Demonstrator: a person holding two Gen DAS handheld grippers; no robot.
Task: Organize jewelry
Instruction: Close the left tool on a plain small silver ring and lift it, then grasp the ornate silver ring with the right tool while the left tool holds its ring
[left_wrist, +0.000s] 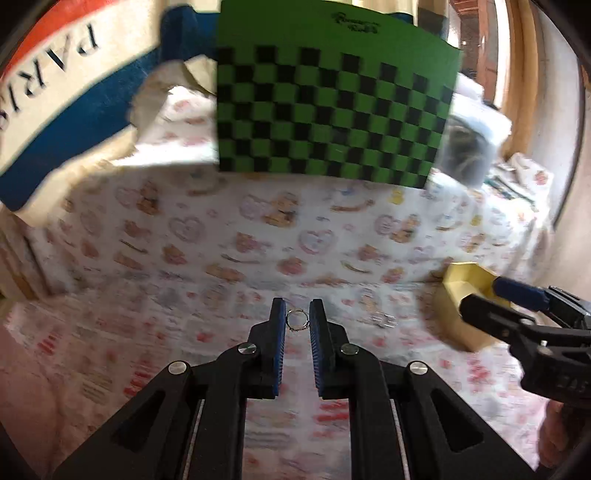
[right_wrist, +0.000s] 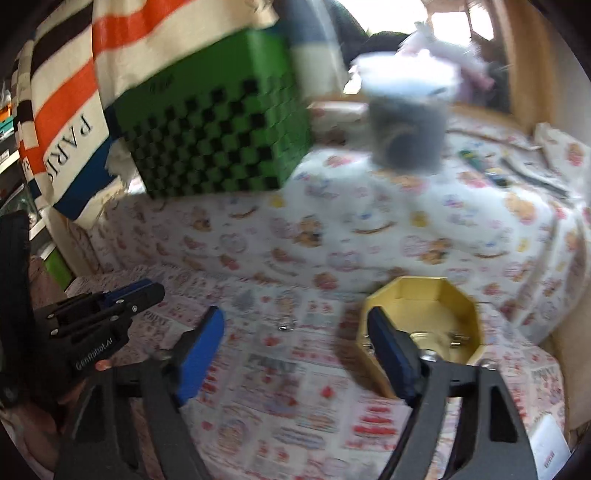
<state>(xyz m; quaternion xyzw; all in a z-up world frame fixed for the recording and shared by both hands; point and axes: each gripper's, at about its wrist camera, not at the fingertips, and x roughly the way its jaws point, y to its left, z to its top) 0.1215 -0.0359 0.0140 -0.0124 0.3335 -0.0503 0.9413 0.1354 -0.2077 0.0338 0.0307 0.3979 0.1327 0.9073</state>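
In the left wrist view my left gripper (left_wrist: 297, 314) holds a small silver ring (left_wrist: 296, 319) between its blue pads, lifted over the patterned cloth. A second small silver piece (left_wrist: 384, 320) lies on the cloth to its right; it also shows in the right wrist view (right_wrist: 286, 326). A yellow octagonal box (right_wrist: 424, 317) stands open on the right, with metal pieces inside (right_wrist: 456, 338); it shows at the right of the left wrist view (left_wrist: 467, 291). My right gripper (right_wrist: 295, 328) is open and empty, its right finger (right_wrist: 388, 343) in front of the box. It appears in the left wrist view (left_wrist: 491, 295) by the box.
A green and black checkered box (left_wrist: 328, 110) stands at the back. A striped bag marked PARIS (right_wrist: 70, 122) leans at the back left. A blurred clear container with dark contents (right_wrist: 406, 125) stands at the back right. Patterned cloth (left_wrist: 221, 229) covers the surface.
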